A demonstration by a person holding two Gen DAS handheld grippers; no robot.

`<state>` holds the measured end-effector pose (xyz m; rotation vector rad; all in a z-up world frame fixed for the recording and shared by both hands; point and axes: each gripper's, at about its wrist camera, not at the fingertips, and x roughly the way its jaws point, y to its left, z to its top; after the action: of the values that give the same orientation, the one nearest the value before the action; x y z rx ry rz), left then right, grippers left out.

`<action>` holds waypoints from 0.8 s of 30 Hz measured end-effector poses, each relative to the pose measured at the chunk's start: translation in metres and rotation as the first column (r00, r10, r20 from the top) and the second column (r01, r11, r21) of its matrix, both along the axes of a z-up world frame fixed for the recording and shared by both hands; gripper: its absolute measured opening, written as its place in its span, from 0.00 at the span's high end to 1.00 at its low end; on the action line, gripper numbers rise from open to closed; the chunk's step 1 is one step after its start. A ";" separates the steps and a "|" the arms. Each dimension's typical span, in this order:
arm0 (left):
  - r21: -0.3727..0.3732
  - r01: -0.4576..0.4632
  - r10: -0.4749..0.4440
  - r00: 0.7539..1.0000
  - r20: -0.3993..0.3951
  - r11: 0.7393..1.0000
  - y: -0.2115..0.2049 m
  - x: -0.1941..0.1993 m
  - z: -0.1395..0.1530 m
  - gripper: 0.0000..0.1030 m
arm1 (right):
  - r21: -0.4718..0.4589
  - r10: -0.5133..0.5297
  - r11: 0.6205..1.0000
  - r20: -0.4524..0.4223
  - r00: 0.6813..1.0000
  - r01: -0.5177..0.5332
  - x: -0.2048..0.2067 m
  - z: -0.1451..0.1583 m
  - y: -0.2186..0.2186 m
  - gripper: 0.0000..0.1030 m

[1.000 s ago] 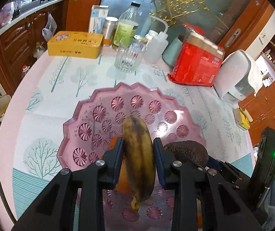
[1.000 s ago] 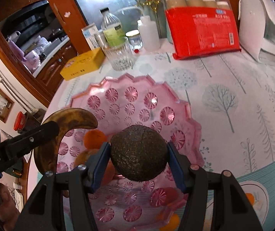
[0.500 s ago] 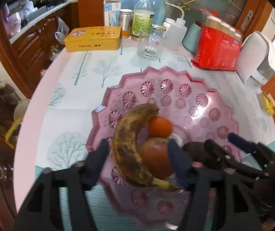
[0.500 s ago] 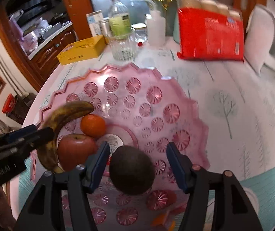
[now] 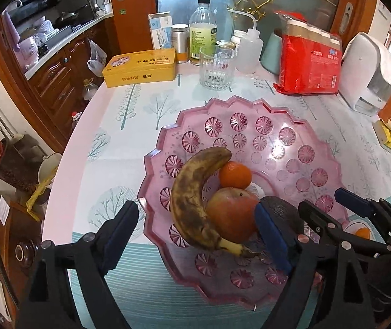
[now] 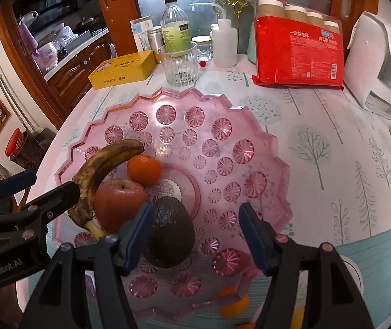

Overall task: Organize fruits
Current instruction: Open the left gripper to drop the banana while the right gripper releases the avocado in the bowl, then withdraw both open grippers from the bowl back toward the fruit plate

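Observation:
A pink cut-glass plate [image 5: 277, 126] [image 6: 222, 126] holds a brown-spotted banana [image 5: 192, 200] [image 6: 105, 167], an orange [image 5: 235, 175] [image 6: 143, 169], a red apple [image 5: 232, 215] [image 6: 118, 200] and a dark avocado [image 5: 283, 211] [image 6: 170, 233]. My left gripper [image 5: 195, 235] is opening; the banana and apple lie between its wide jaws, free of the pads. My right gripper [image 6: 195, 235] is open around the avocado, which rests on the plate close to the left pad [image 6: 137, 235]. Each gripper also shows in the other view, the right gripper [image 5: 337, 211] and the left gripper [image 6: 35, 187].
At the table's back stand a yellow tin [image 5: 140, 68], a drinking glass [image 5: 217, 67], a bottle [image 5: 203, 33], a squeeze bottle [image 5: 248, 49], a red packet of cups [image 5: 309, 63] and a white appliance [image 5: 368, 74]. Another small orange [image 6: 233, 305] shows by the plate's near rim.
Both grippers have let go: the banana now lies beside the apple and orange, the avocado sits on the plate. The left jaws spread wide; both grippers drew back.

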<state>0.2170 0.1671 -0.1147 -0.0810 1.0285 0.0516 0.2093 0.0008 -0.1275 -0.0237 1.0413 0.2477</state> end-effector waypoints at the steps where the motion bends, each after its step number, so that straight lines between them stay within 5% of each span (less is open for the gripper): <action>1: 0.001 0.000 0.000 1.000 0.001 1.000 0.000 -0.001 0.001 0.16 | 0.002 -0.003 1.000 0.004 1.000 0.003 -0.001 0.002 -0.001 0.37; 24: 0.007 -0.011 0.010 0.998 0.056 1.000 -0.008 -0.046 0.044 0.11 | 0.012 -0.024 1.000 0.073 0.997 0.023 -0.043 0.044 -0.017 0.37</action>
<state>0.1708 0.1592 -0.0703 -0.0806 0.9719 0.0622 0.1660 -0.0166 -0.0836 -0.0100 0.9663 0.2297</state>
